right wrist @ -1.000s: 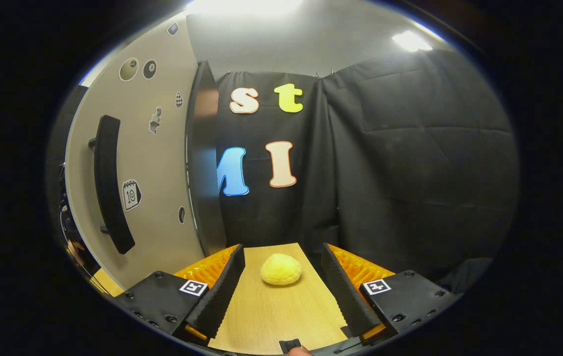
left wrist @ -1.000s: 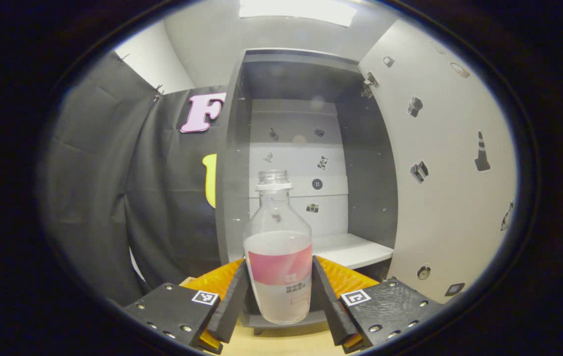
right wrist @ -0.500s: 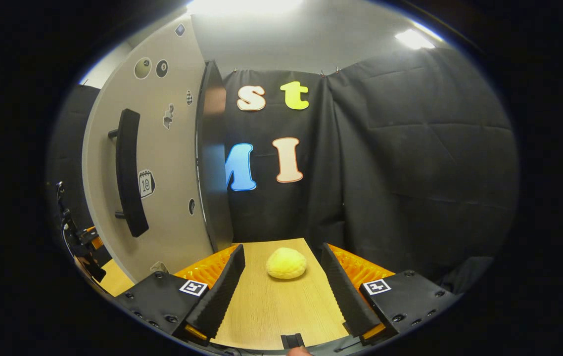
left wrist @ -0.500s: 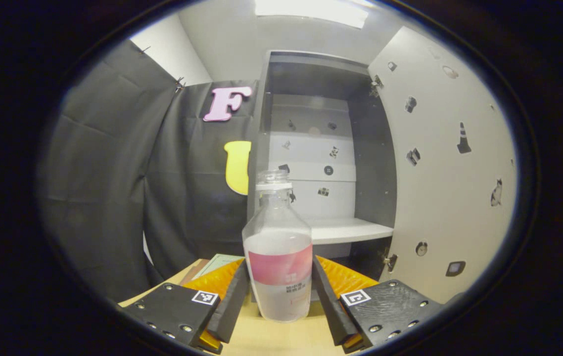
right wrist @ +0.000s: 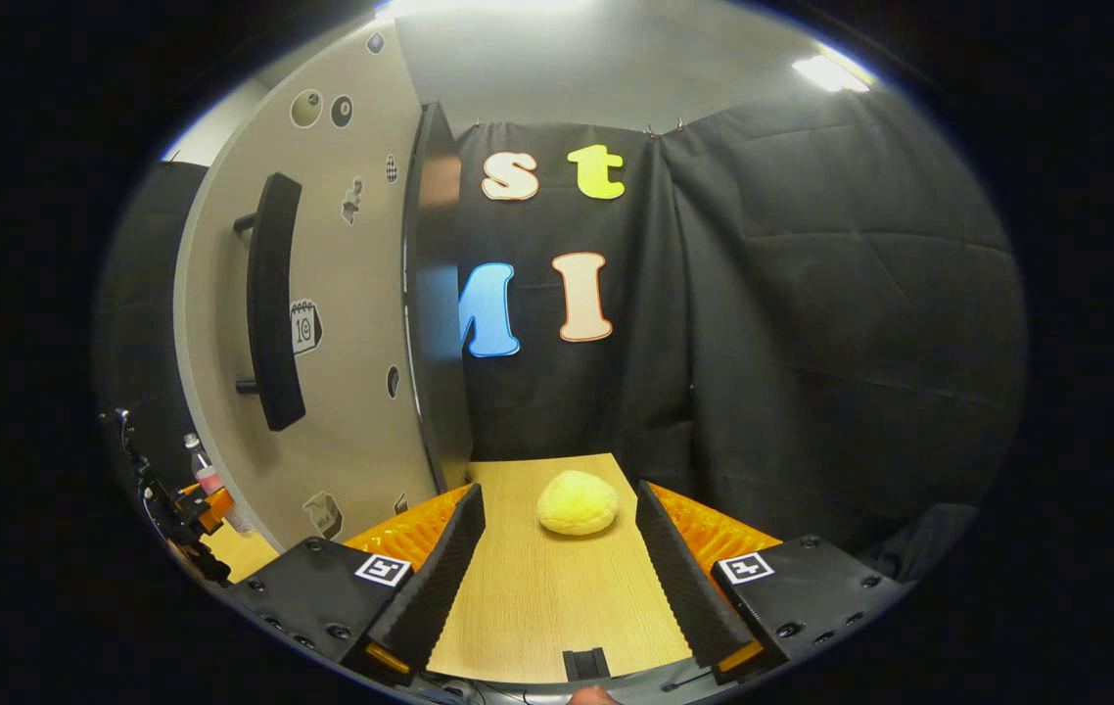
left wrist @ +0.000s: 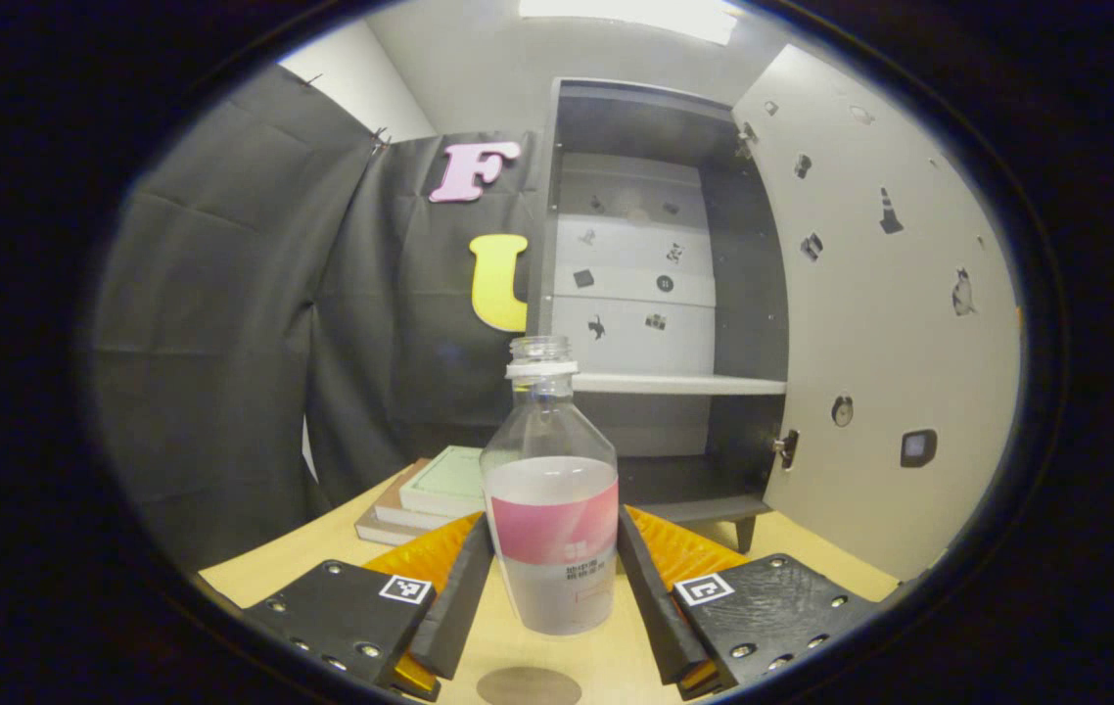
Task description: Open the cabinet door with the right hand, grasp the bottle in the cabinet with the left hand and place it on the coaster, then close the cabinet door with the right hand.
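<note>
Between left tongs point(left wrist: 553, 578): clear ribbed-neck bottle point(left wrist: 551, 509) (pink label)

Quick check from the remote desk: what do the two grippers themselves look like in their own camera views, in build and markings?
The left gripper and the right gripper look alike: two long wedge-shaped fingers with ribbed pads, each on a flat black block with screw heads. Every block bears a small square black-and-white marker tag, and ridged orange plastic shows behind the fingers. A small black tab sits low in the right gripper view.

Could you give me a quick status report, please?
Left gripper shut on bottle, above table. Right gripper open, empty. Cabinet door open. Coaster just below, path clear.
</note>
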The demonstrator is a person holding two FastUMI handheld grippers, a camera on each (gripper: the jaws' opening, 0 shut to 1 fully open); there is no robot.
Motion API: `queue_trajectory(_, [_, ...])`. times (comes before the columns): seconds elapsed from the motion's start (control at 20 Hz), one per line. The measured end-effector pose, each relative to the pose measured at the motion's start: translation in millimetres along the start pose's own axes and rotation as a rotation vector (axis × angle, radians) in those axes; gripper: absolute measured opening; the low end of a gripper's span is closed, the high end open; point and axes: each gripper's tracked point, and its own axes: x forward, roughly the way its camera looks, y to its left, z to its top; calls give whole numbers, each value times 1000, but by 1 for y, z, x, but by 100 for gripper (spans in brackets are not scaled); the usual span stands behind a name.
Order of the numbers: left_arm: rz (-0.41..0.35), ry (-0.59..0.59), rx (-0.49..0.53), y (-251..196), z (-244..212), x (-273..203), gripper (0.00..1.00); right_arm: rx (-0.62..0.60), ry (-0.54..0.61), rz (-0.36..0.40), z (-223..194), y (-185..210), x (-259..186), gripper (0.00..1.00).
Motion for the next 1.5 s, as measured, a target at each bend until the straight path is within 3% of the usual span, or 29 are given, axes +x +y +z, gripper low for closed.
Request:
queue_trajectory(0.3, [43,59,-15,14,-51,-10,72,-4,39,44,-16,12,1,98])
queue_trajectory(0.9, [104,161,5,25,-138,-12,72,-17,73,7,-30,5,0,98])
queue_trajectory(1.25, [118,172,20,26,-155,-20,73,-31,69,16,-27,12,1,98])
queue_trajectory(1.3, [119,179,18,25,-155,-21,77,-33,68,19,-27,14,2,98])
queue_trajectory(1.45, [130,189,19,27,-154,-28,72,-36,70,27,-28,17,2,98])
queue_trajectory(1.5, [133,194,19,28,-155,-31,76,-36,72,28,-29,17,3,98])
